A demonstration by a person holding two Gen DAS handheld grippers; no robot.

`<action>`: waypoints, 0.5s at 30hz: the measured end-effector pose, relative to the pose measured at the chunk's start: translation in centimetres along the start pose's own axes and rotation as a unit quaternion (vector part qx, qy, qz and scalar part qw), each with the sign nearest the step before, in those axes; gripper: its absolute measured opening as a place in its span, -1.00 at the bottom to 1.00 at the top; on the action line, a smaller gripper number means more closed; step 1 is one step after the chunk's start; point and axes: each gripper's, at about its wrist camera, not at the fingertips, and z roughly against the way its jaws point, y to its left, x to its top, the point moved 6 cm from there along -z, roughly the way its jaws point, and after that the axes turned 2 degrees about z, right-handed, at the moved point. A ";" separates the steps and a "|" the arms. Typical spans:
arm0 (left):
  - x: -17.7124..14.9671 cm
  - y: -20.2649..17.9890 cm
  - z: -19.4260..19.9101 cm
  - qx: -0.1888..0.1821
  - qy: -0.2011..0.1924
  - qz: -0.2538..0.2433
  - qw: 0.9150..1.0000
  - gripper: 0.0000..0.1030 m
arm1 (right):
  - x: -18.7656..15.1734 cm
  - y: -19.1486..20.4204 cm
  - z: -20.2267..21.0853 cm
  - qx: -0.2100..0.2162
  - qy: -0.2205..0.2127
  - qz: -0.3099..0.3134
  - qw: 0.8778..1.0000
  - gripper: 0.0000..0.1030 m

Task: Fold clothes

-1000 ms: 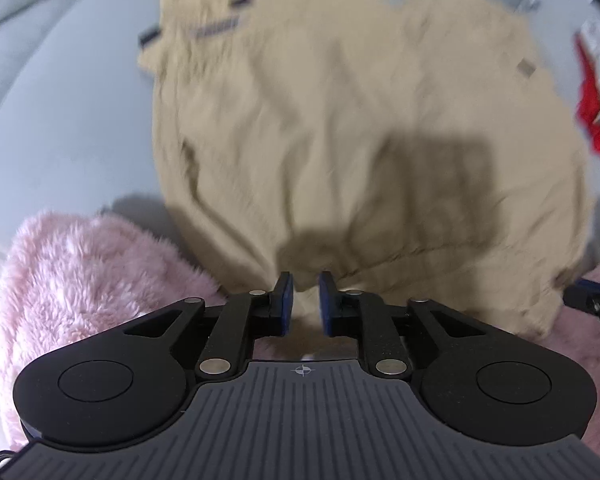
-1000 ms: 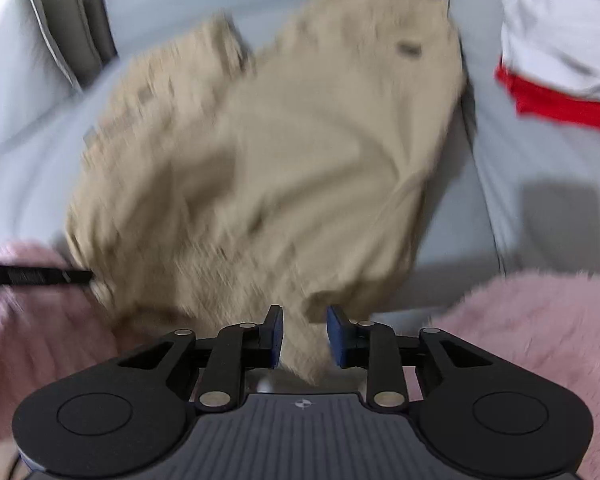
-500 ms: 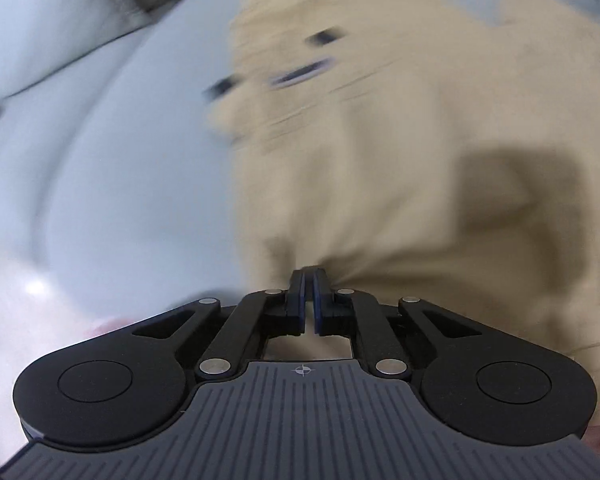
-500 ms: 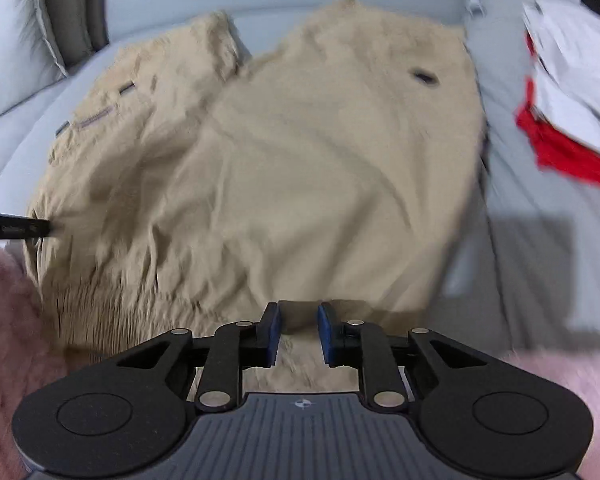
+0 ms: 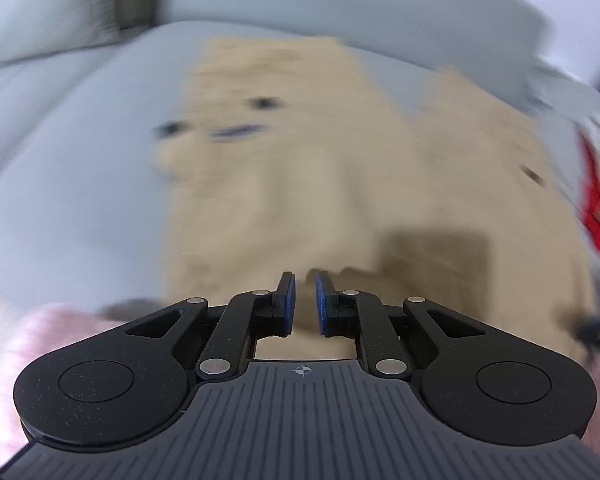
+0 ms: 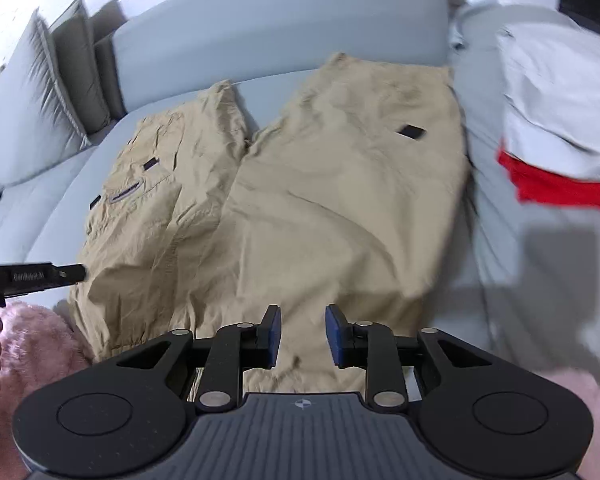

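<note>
Both claws reopening since pinching | left claw [image 5: 302, 296], right claw [image 6: 302, 330] angled down, over shorts [image 6: 300, 208], empty

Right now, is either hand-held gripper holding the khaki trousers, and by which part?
Neither. Both hand-held grippers, left and right, are opening at the waist end of the khaki trousers, pads apart, cloth showing in the gaps.

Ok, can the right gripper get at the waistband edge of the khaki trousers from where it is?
Probably yes. The right gripper, its jaws opening, points down at the near edge of the khaki trousers, with cloth showing between its fingers and nothing lying over that edge.
</note>
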 end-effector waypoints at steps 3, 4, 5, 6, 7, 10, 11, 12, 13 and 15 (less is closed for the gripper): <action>-3.9 -2.1 -2.2 0.040 0.081 -0.071 0.993 -0.69 | -2.1 0.0 -2.2 -0.003 0.065 0.006 0.998 -0.52; -4.9 -2.0 -2.7 0.056 0.104 -0.077 0.990 -0.68 | -2.9 -0.1 -2.3 0.000 0.079 0.003 0.997 -0.52; -4.7 -1.6 -2.4 0.054 0.102 -0.070 0.991 -0.67 | -3.1 -0.3 -1.9 0.004 0.080 0.001 0.997 -0.52; -4.5 -1.4 -2.1 0.053 0.108 -0.058 0.991 -0.62 | -3.3 -0.4 -1.4 0.004 0.091 -0.004 0.996 -0.54; -4.2 -1.1 -1.7 0.052 0.120 -0.039 0.991 -0.62 | -3.5 -0.6 -0.8 0.005 0.102 -0.011 0.995 -0.57; -3.5 -0.7 -0.6 0.048 0.120 -0.013 0.992 -0.55 | -3.3 -1.7 1.1 0.002 0.081 -0.030 0.996 -0.46; -3.2 -0.7 -0.1 0.046 0.111 -0.007 0.993 -0.46 | -3.1 -2.3 1.6 0.000 0.066 -0.040 0.997 -0.43; -2.8 -0.8 0.5 0.043 0.098 -0.001 0.994 -0.25 | -2.7 -3.0 2.0 -0.001 0.050 -0.058 0.997 -0.37; -2.6 -0.9 0.8 0.039 0.091 0.006 0.995 -0.16 | -2.4 -3.7 2.3 -0.002 0.035 -0.077 0.996 -0.31; -2.3 -1.0 1.5 0.025 0.077 0.026 0.996 -0.11 | -1.7 -5.3 2.5 0.001 0.009 -0.125 0.992 -0.25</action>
